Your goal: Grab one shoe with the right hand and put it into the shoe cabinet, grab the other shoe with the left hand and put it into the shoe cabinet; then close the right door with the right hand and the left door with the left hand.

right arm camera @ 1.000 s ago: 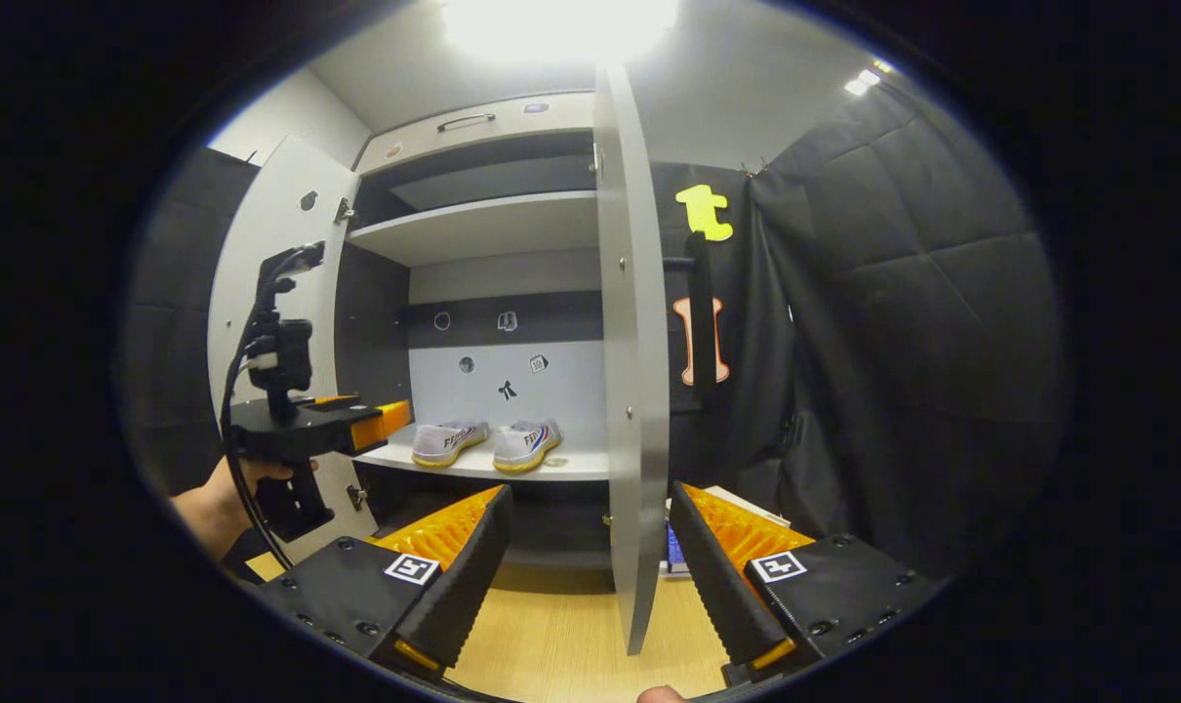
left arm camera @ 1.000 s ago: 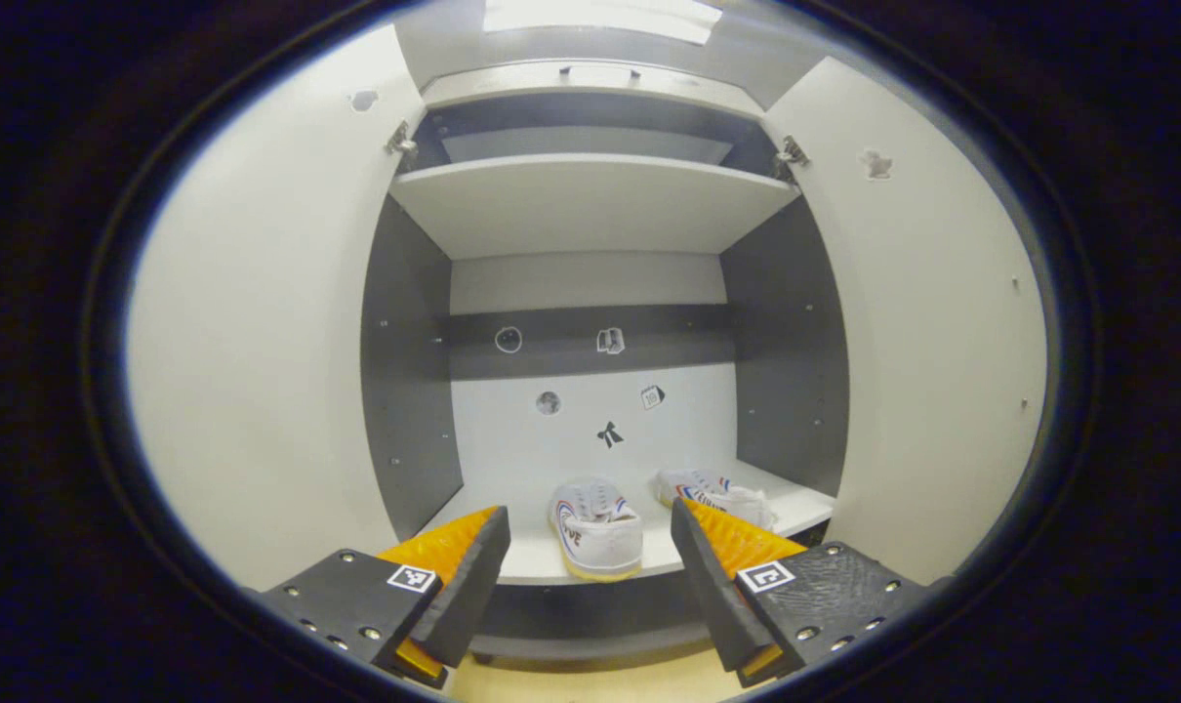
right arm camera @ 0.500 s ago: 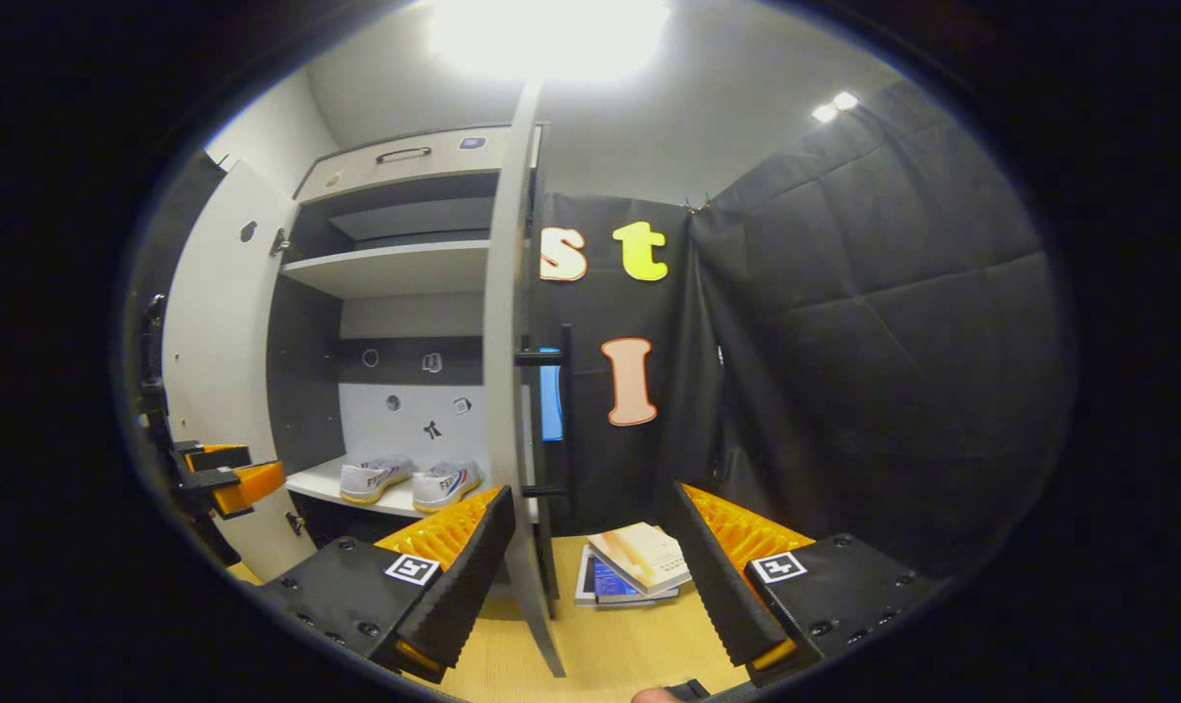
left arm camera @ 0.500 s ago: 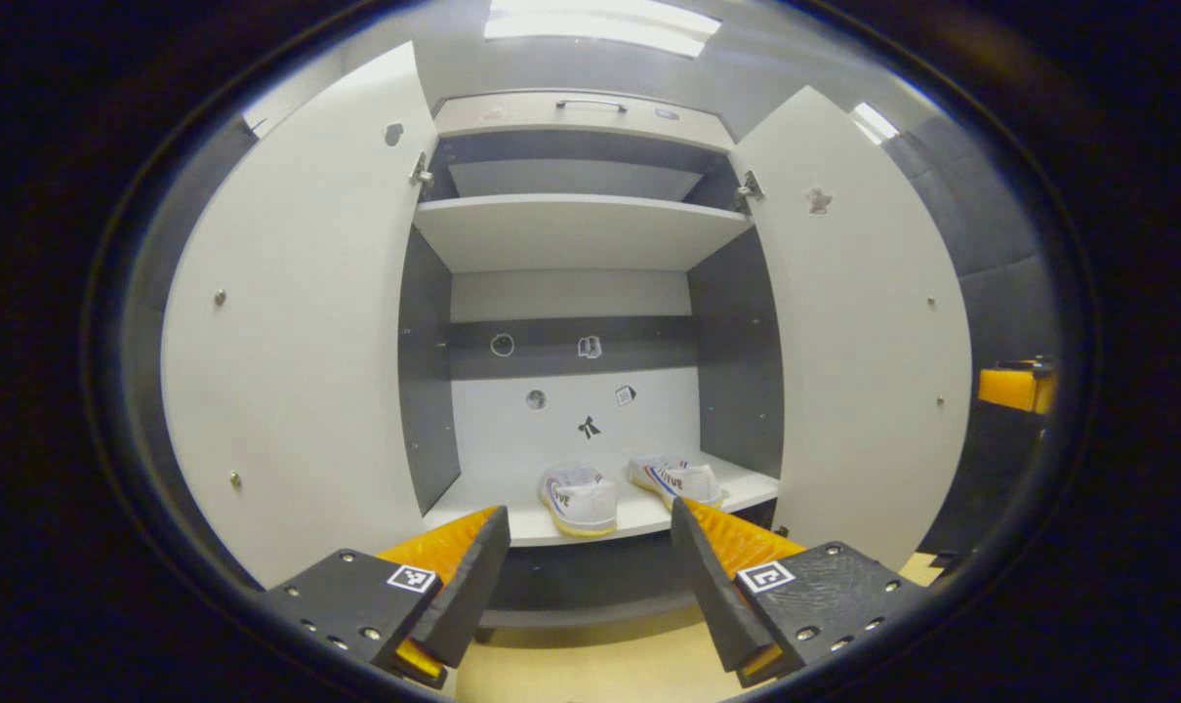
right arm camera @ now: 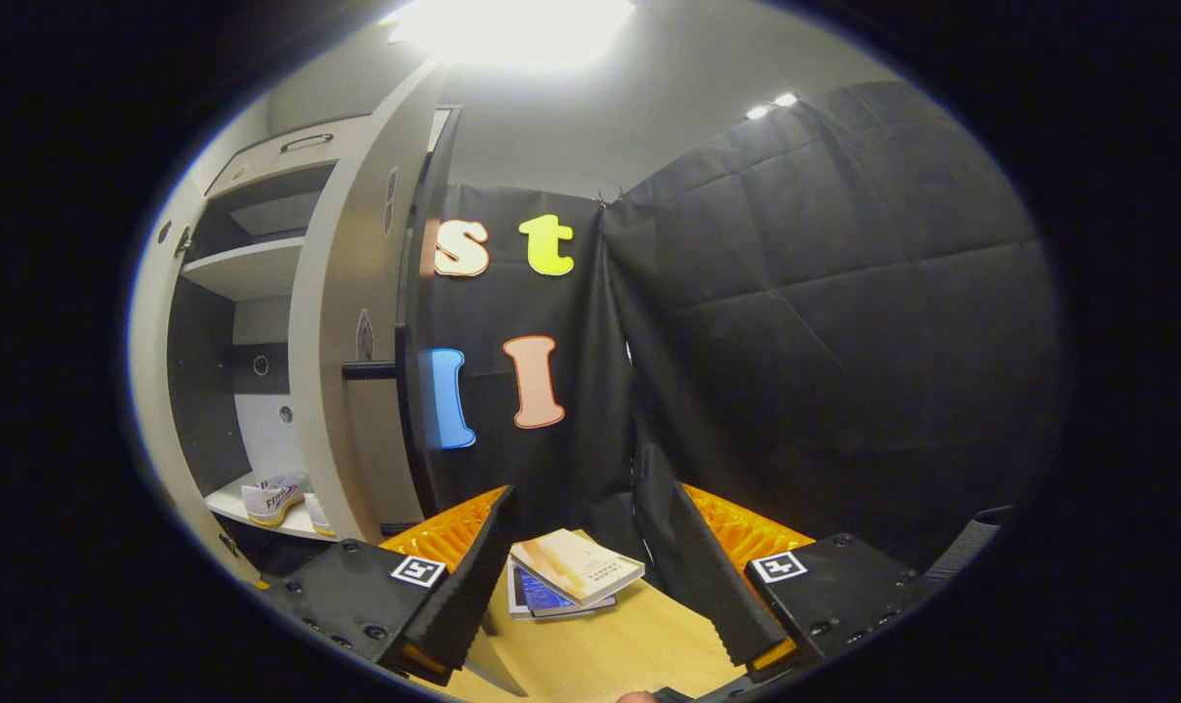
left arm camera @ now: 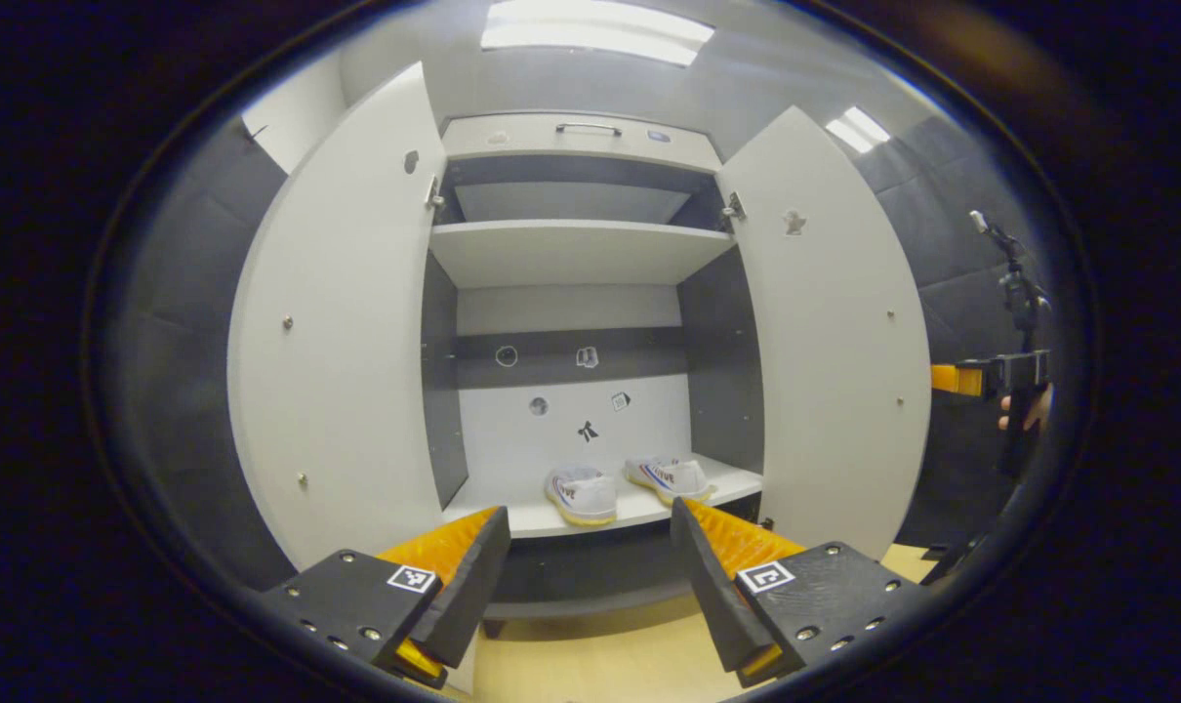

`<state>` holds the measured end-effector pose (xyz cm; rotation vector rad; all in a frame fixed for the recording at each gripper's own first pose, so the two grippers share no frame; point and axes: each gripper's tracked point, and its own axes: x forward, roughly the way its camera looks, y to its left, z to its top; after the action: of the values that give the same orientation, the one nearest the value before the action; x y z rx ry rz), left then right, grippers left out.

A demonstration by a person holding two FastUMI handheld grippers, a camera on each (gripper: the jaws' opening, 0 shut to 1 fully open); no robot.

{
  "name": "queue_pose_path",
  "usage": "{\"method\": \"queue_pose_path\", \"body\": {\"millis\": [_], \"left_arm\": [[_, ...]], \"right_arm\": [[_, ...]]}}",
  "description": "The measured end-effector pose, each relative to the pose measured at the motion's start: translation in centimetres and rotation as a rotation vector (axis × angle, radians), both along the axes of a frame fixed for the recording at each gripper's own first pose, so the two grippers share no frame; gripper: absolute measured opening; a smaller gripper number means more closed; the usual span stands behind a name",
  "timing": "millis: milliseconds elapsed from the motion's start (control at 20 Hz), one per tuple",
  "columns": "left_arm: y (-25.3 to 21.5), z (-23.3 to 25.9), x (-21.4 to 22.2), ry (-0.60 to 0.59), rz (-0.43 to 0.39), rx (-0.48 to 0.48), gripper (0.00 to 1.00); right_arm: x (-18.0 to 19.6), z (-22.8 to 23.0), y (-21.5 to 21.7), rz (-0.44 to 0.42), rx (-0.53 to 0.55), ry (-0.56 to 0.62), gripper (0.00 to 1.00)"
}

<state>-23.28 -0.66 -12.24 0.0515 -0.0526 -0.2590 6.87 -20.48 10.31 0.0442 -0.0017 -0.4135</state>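
Two white shoes stand side by side on the lower shelf (left arm camera: 727, 486) of the shoe cabinet: one (left arm camera: 583, 495) heel-on, the other (left arm camera: 671, 475) to its right. Both doors are swung wide, the left door (left arm camera: 346, 322) and the right door (left arm camera: 830, 332). My left gripper (left arm camera: 589, 510) hangs open and empty in front of the cabinet, well back from the shelf. In the right gripper view, my right gripper (right arm camera: 589, 491) is open and empty, out past the right door's (right arm camera: 342, 293) outer face with its dark handle (right arm camera: 369, 370). One shoe (right arm camera: 273, 496) peeks from behind that door.
An empty upper shelf (left arm camera: 576, 249) sits above the shoes. Books (right arm camera: 571, 576) lie stacked on the wooden floor (right arm camera: 610, 649) by the black cloth wall (right arm camera: 825, 322). Far right in the left gripper view, a hand (left arm camera: 1025, 410) holds the other gripper (left arm camera: 991, 376) beyond the right door.
My left gripper has backed away from the cabinet, so both doors show whole. My right gripper has swung rightward past the right door's edge toward its outer side. Both stayed open.
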Motion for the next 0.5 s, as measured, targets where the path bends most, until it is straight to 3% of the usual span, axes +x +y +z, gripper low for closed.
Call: {"method": "queue_pose_path", "body": {"millis": [200,250,500], "left_arm": [[2.7,0.9,-0.9,-0.017,0.042,0.005,0.95],[3.3,1.1,-1.2,-0.021,0.054,-0.001,0.95],[5.5,1.8,-2.4,-0.037,0.081,-0.014,0.94]], "right_arm": [[-0.2,-0.2,1.6,0.02,-0.027,0.017,0.95],[0.4,0.0,2.0,0.022,-0.038,0.012,0.9],[0.8,-0.4,5.3,0.098,-0.027,0.007,0.93]]}}
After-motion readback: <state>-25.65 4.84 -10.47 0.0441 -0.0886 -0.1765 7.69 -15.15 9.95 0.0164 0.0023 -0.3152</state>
